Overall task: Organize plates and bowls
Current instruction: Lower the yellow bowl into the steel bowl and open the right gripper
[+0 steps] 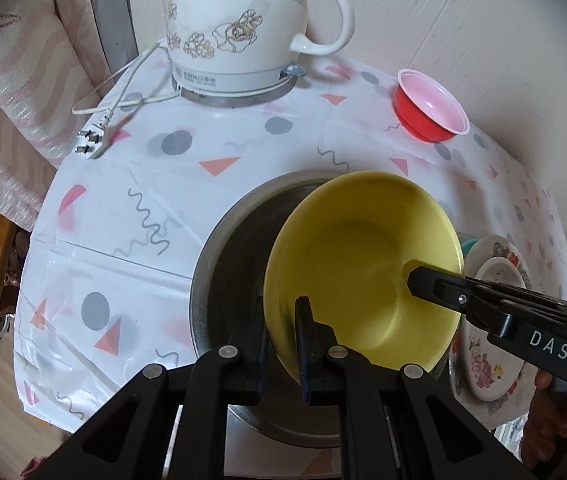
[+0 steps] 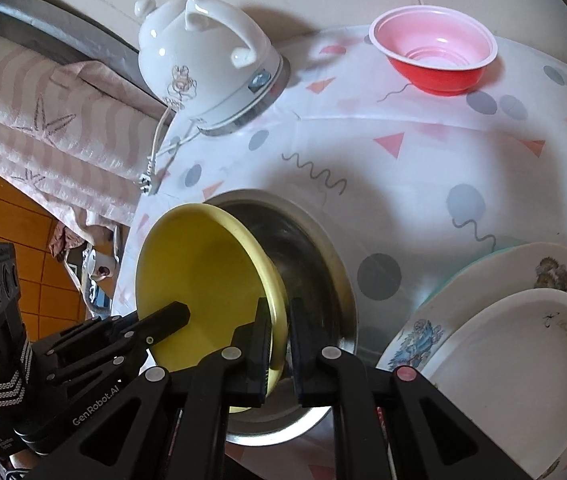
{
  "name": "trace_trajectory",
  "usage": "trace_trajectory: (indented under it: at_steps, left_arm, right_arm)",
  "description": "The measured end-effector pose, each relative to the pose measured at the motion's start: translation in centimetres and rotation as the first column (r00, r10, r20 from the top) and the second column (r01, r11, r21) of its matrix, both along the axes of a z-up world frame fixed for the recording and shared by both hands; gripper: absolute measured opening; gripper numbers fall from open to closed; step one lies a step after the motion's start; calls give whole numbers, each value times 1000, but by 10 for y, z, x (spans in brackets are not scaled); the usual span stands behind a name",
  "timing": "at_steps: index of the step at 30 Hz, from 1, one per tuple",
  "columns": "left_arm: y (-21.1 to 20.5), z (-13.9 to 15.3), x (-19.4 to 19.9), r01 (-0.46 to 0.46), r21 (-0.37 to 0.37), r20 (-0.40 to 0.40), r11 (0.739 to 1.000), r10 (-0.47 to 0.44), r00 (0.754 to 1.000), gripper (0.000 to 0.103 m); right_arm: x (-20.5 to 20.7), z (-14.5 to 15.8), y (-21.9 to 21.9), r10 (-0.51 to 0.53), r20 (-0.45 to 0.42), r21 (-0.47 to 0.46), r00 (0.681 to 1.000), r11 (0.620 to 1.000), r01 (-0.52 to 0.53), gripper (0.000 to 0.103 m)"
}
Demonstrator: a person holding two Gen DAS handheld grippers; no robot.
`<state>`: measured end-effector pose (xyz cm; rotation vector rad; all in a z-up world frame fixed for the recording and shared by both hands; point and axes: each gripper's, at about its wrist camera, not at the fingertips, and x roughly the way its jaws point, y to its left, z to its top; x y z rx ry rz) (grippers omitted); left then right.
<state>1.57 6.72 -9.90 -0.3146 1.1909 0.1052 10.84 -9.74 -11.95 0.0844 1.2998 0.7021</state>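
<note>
Grippers, left (image 1: 283,344) and right (image 2: 281,344), each clamp opposite rims of round yellow plastic bowl (image 1: 363,264), tilted inside near steel basin (image 1: 235,256).

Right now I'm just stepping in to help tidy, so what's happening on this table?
A person holds a yellow bowl by opposite rims with the left gripper and right gripper, both shut on it, over a steel bowl. Not set down yet. A red bowl, kettle and stacked plates wait nearby.

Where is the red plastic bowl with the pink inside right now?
The red plastic bowl stands alone at the table's far right, by the wall, right of the white ceramic kettle.
</note>
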Motion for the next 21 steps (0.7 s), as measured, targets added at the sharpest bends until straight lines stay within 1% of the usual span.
trace_trajectory:
  at_steps: [5, 6, 7, 15, 16, 18, 19, 21]
  left_arm:
    - [3, -8, 1, -14, 3, -26, 1000, 14, 1000, 12]
    - [3, -10, 1, -18, 4, -30, 1000, 18, 999, 12]
    - [4, -11, 1, -20, 3, -34, 1000, 20, 999, 12]
    - [2, -22, 5, -9, 20, -61, 1000, 10, 998, 13]
    - [1, -22, 5, -9, 22, -59, 1000, 10, 998, 16]
    - [0, -22, 6, -4, 24, -55, 1000, 5, 998, 16]
    - [-1, -21, 7, 0, 30, -53, 1000, 1, 999, 17]
    - [-2, -20, 8, 8, 37, -48, 999, -6, 999, 21]
  right_arm:
    - [0, -3, 1, -5, -8, -20, 1000, 1000, 5, 13]
    - [0, -3, 1, -3, -7, -23, 1000, 1000, 3, 18]
    - [0, -4, 1, -3, -5, -32, 1000, 999, 3, 19]
    - [2, -5, 3, -3, -1, -39, 1000, 999, 3, 19]
    - [3, -4, 3, -5, -1, -38, 1000, 999, 5, 19]
    - [4, -3, 3, -10, 0, -42, 1000, 999, 10, 19]
    - [4, -3, 3, -13, 2, -44, 1000, 999, 13, 21]
    - [5, -2, 3, -14, 4, -44, 1000, 999, 14, 21]
